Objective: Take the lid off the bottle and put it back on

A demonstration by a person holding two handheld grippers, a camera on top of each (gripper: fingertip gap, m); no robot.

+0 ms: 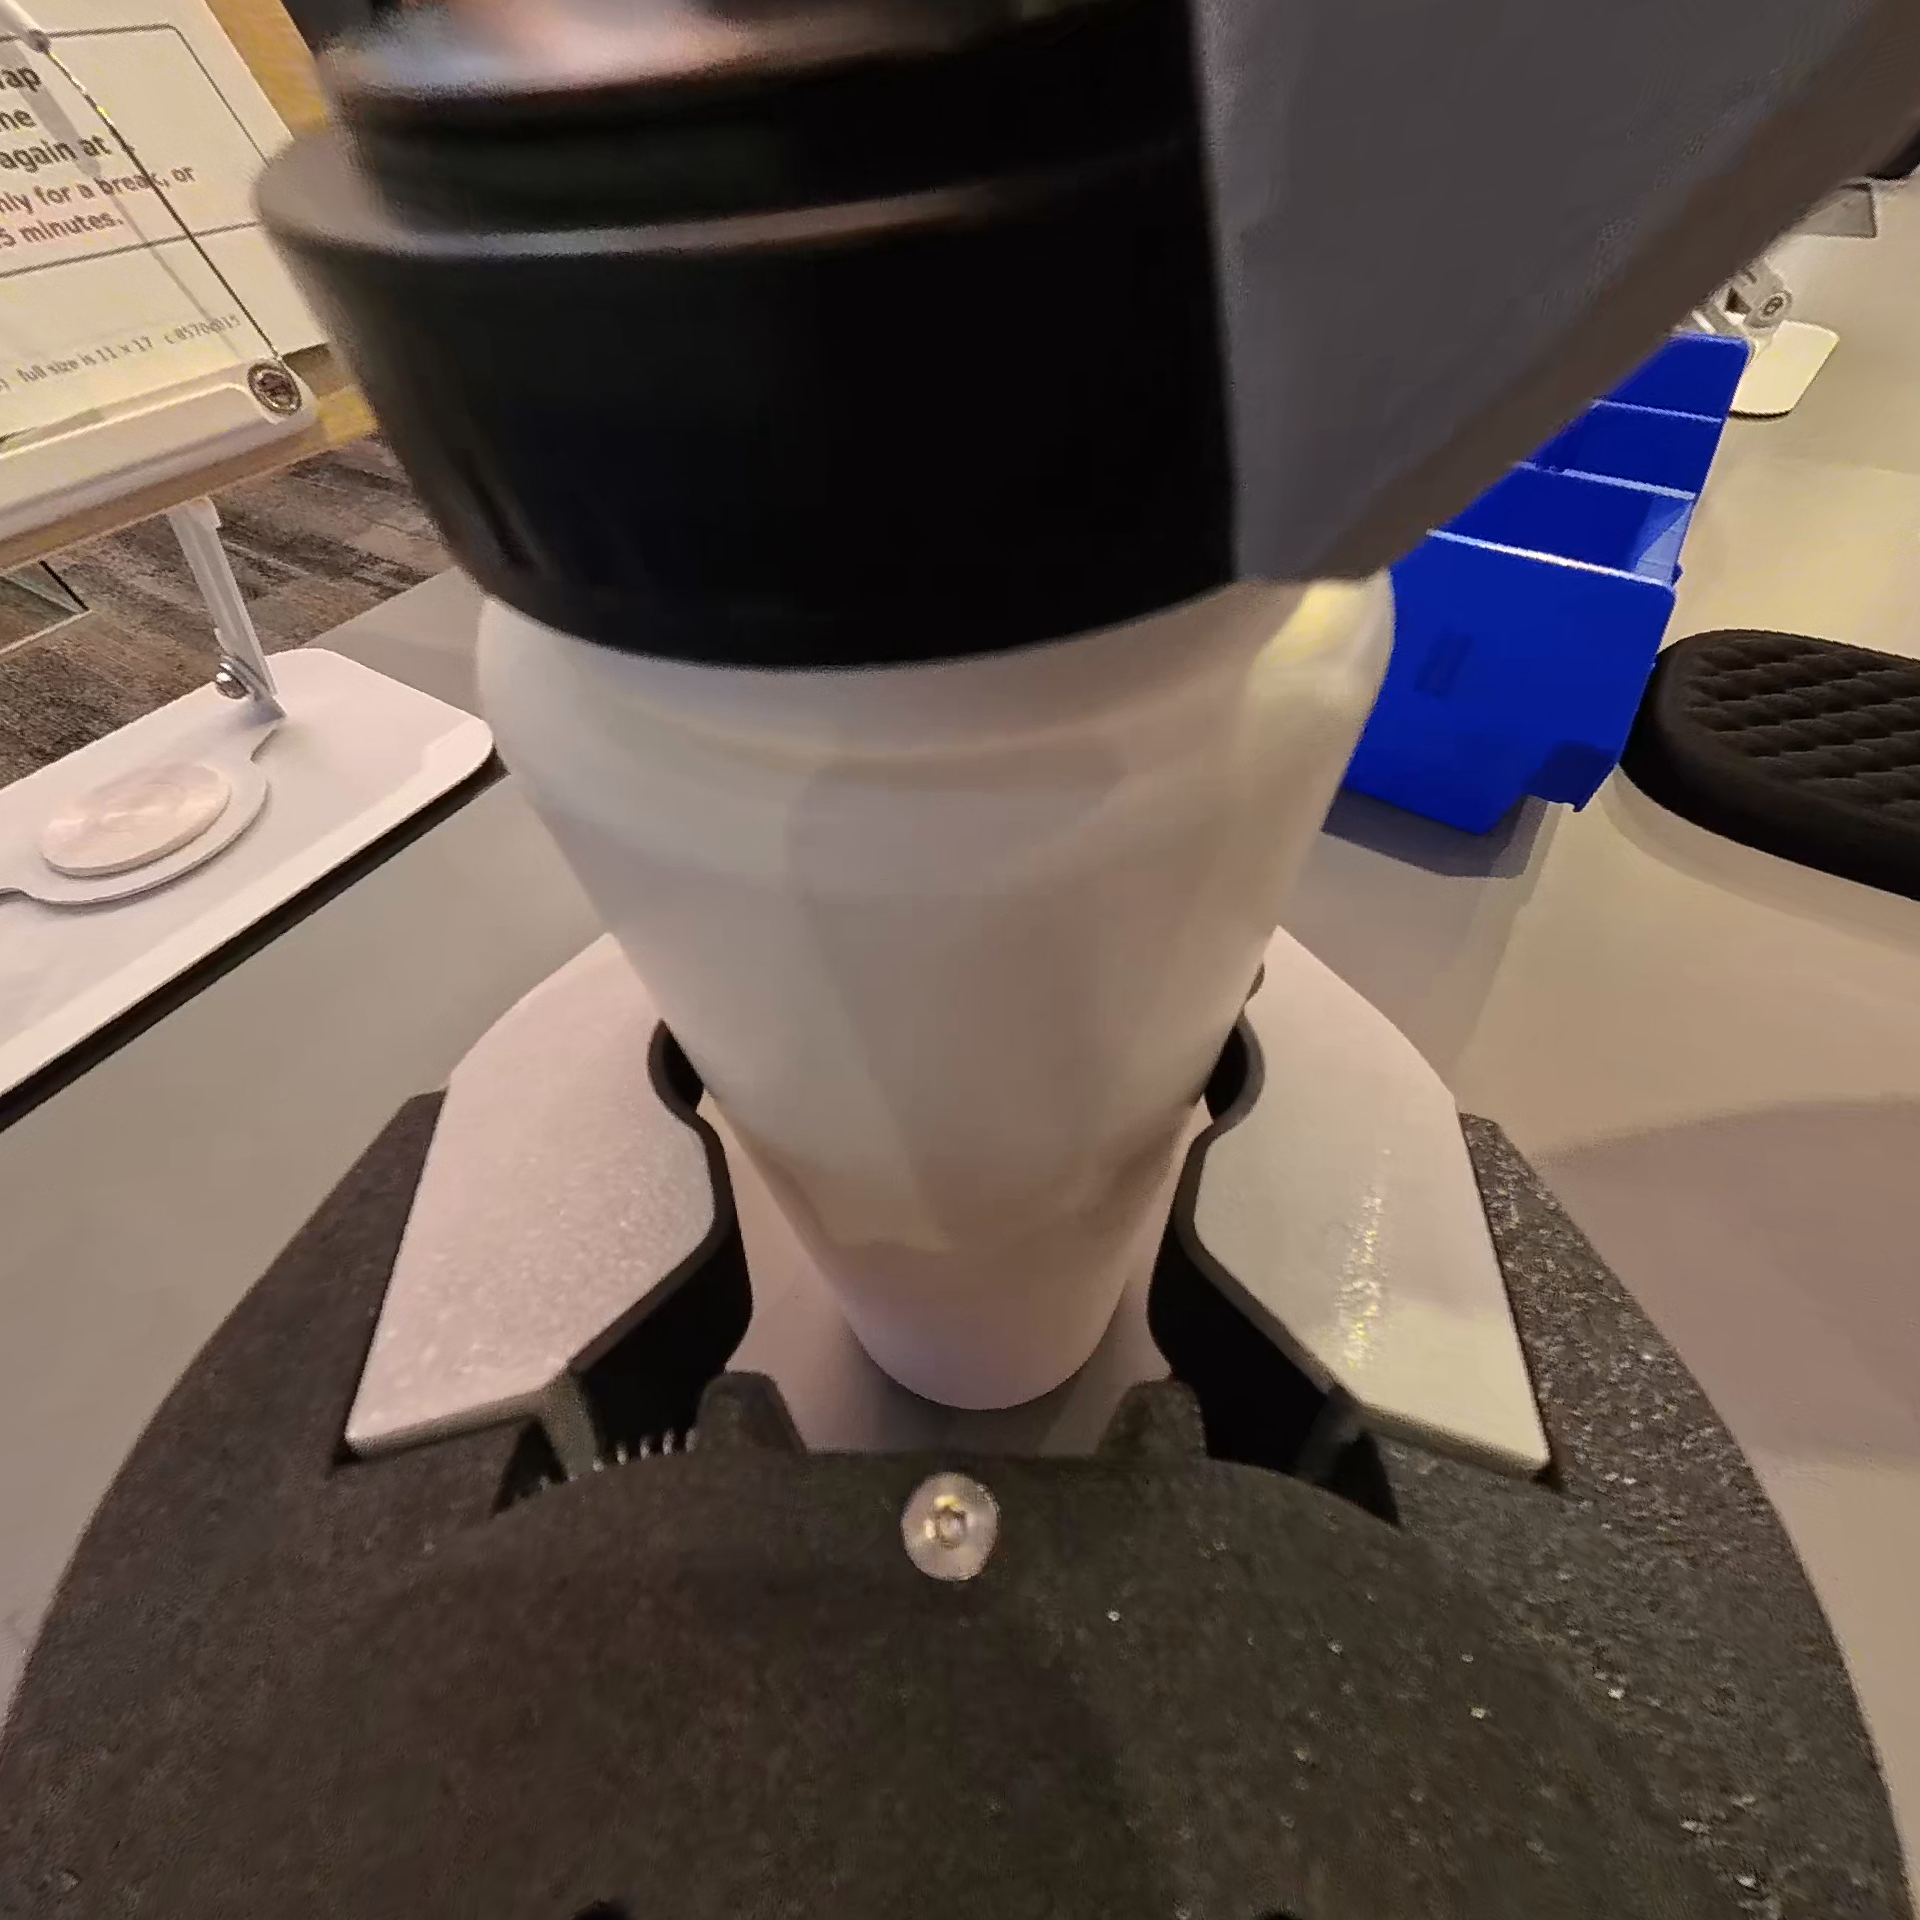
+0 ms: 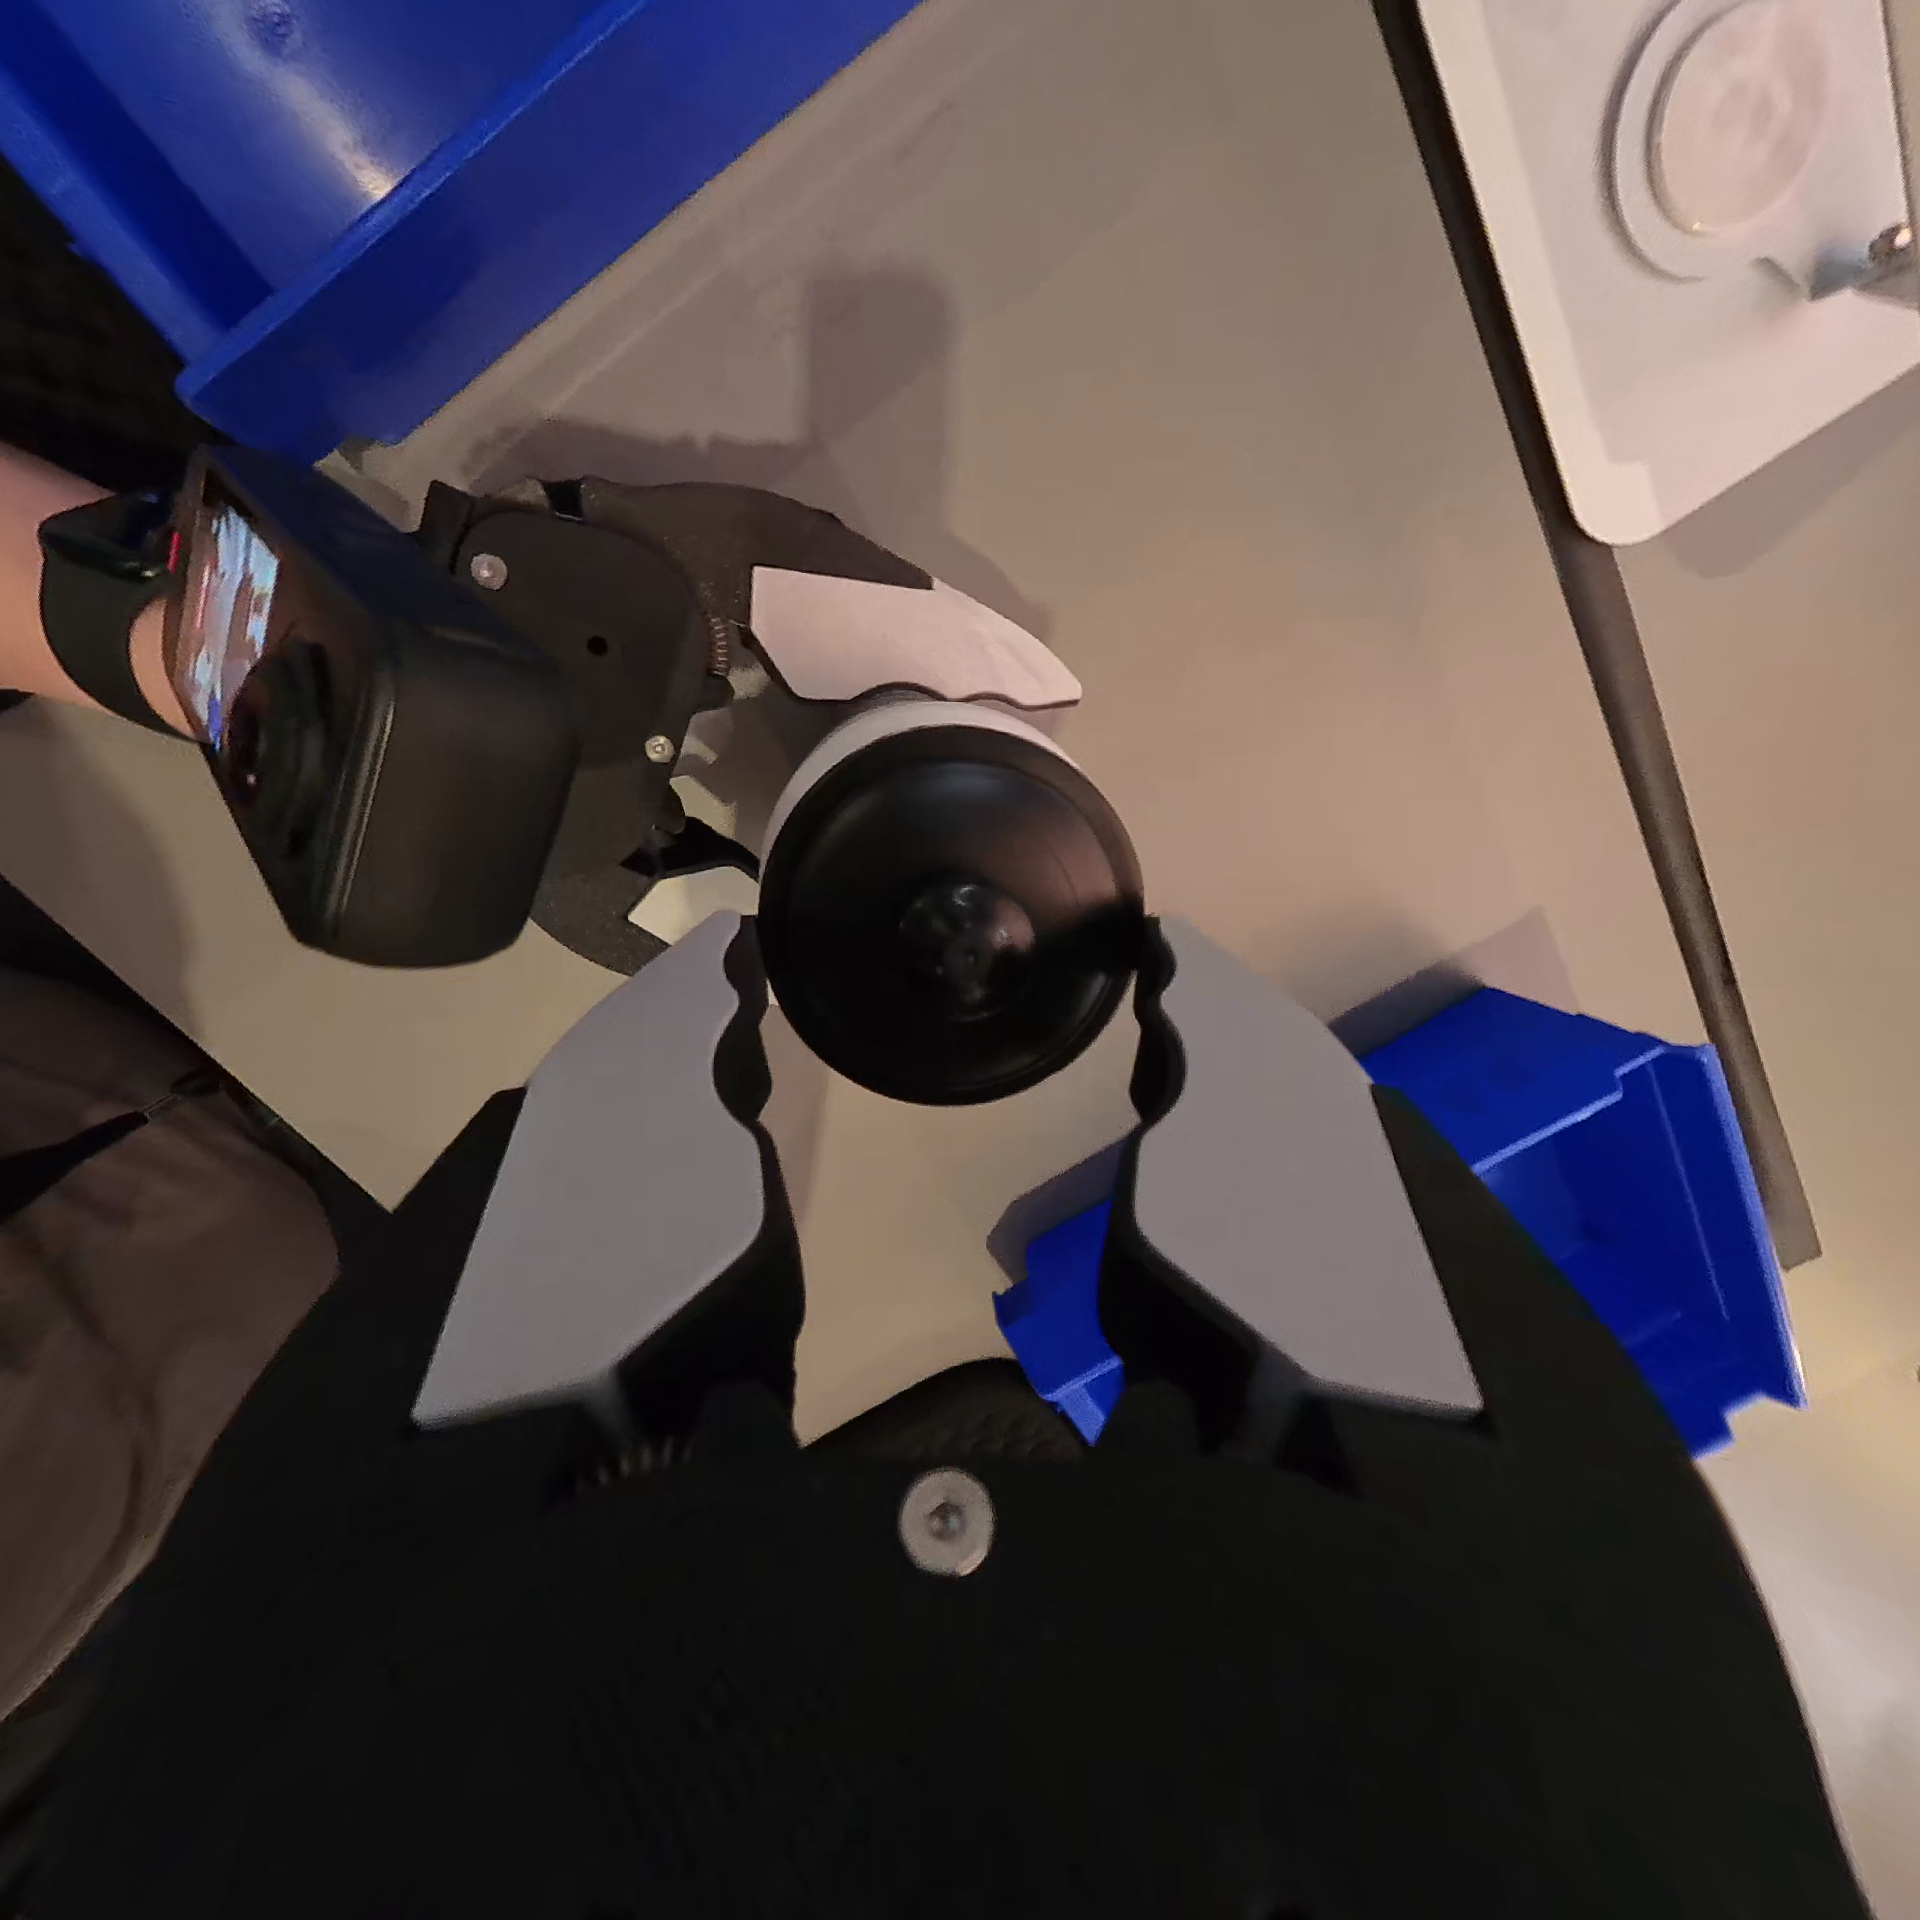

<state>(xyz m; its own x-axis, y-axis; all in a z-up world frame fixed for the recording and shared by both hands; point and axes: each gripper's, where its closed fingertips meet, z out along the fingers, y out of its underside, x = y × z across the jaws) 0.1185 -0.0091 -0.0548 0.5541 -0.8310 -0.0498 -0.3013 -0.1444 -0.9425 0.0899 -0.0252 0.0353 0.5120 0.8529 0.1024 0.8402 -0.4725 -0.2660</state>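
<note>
Grey-padded fingers point(image 1: 582, 1226) of the left gripper point(image 1: 951, 1081) are clamped on the lower body of the white plastic bottle point(image 1: 935, 935), which stands upright on the pale grey counter point(image 1: 208, 1195). Its wide black round lid point(image 2: 948, 925) sits on the neck. From above, the right gripper point(image 2: 951, 977) brackets that lid with its fingers point(image 2: 644, 1132) at either side; whether they press it I cannot tell. Beyond lie a blue plastic divided bin point(image 1: 1538, 623), a black mesh pad point(image 1: 1797, 748), a white flat stand base point(image 1: 239, 821) carrying a printed sign point(image 1: 125, 229), and grey carpet point(image 1: 312, 540).
</note>
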